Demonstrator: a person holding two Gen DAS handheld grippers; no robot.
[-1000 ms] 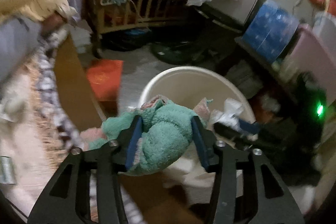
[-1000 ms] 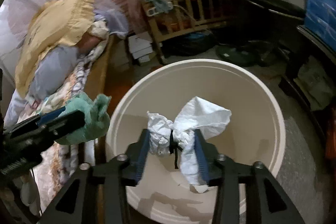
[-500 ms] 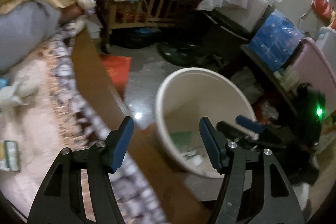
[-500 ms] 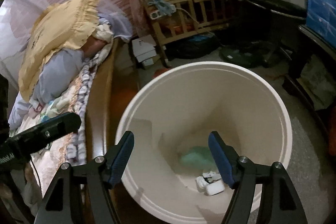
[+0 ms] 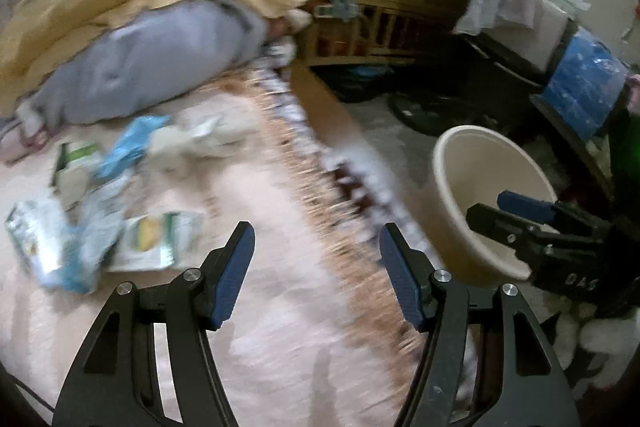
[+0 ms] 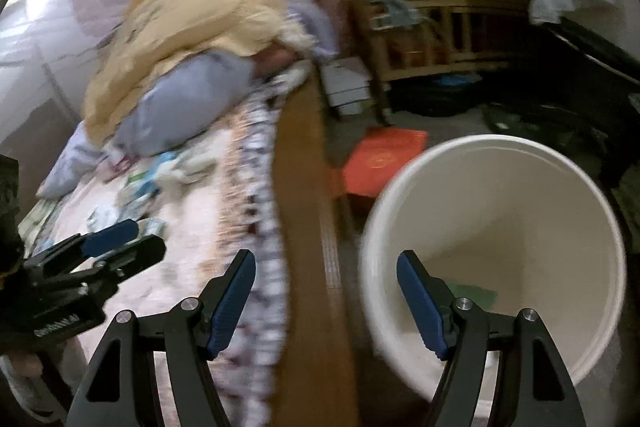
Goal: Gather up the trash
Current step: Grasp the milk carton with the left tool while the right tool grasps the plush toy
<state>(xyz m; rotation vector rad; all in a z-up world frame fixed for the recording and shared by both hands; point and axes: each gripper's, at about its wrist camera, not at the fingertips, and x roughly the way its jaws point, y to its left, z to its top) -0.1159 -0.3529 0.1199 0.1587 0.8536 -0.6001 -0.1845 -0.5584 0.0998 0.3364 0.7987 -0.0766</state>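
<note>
- Lying loose on the bed's pink cover [image 5: 280, 327], the trash [image 5: 100, 227] is a blurred scatter of green-and-white packets, blue wrapper and pale crumpled paper, left of the left gripper [image 5: 316, 275] and ahead of it.
- Hovering over the cover with its jaws spread wide and nothing between them, the left gripper looks set to take another piece; bare cover gives it free room to drop.
- Running between bed and floor, the fringed cover edge [image 5: 352, 187] and brown bed rail [image 6: 304, 227] form a lip the load must clear.
- Standing on the floor just beside that rail, the white bucket [image 6: 500, 155] is placed for short carries; something green lies inside.
- Hanging over the rail and the bucket's near rim, the right gripper [image 6: 326, 299] is also wide open and empty.
</note>
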